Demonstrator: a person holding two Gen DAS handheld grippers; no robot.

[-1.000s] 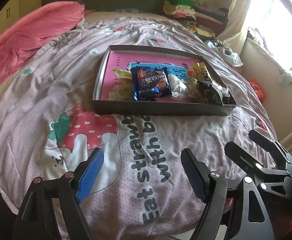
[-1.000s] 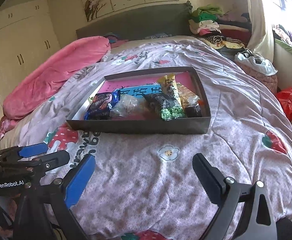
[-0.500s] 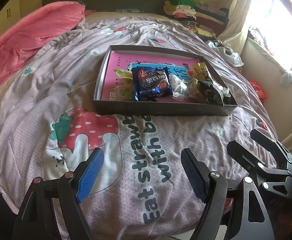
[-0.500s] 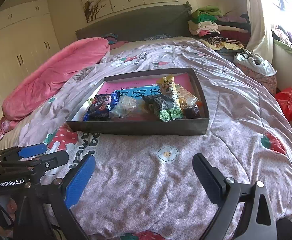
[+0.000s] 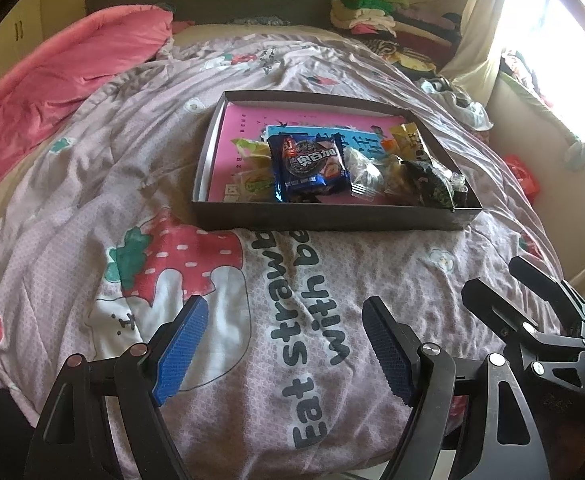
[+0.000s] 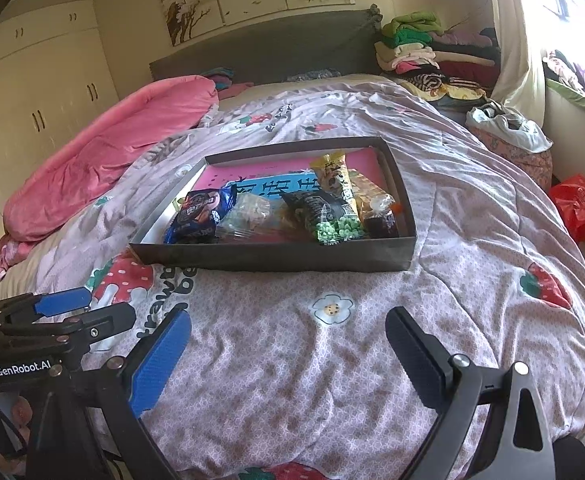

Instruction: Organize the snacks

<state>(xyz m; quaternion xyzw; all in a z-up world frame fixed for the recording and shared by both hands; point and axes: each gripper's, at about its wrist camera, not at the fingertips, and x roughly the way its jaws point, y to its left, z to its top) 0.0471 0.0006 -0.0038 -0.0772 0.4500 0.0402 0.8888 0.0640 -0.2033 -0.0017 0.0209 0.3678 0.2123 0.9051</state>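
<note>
over the last second both views are creeping slightly nearer the dark snack tray [image 5: 332,216] on the quilt [image 6: 292,360]; the blue oreo pack [image 5: 310,168] and green pea bag [image 6: 334,216] are lying inside, while left gripper [image 5: 282,350] and right gripper [image 6: 288,354] are hovering spread wide and carrying nothing, well short of the tray, so nothing is shifting among the snacks.

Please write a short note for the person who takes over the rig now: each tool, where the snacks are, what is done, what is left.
Left tool: open, holding nothing, above the pink strawberry-print quilt.
Right tool: open, holding nothing, above the same quilt.
Snacks: all that show lie in the shallow dark cardboard box on the bed: blue cookie packet, clear wrapped sweets, black green-pea bag, yellow packet.
Done or left: no snacks show on the quilt. They lie piled along the box's near side; this fits sorting ahead or gathering finished.
</note>
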